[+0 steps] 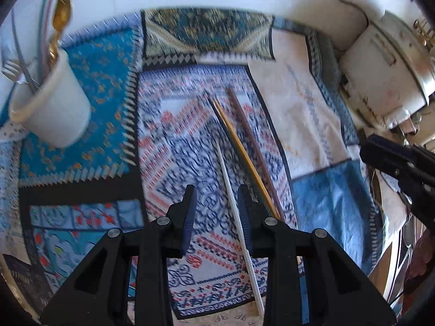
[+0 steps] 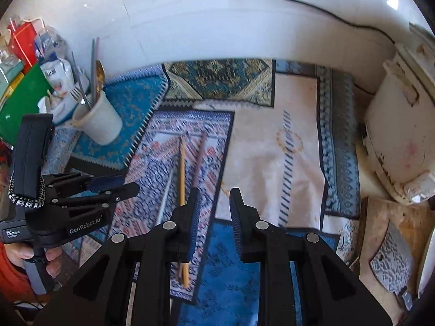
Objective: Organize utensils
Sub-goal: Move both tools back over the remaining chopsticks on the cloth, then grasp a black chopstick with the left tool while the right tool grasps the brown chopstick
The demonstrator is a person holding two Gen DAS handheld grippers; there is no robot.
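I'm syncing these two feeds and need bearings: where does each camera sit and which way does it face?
Left wrist: on the left gripper, facing down-forward at the chopsticks and cup; the right gripper shows at the right edge.
Right wrist: on the right gripper, facing the patterned cloth; the left gripper and hand show.
Shared: chopsticks, cup, cloth.

White chopstick's (image 1: 239,212) end behind claw
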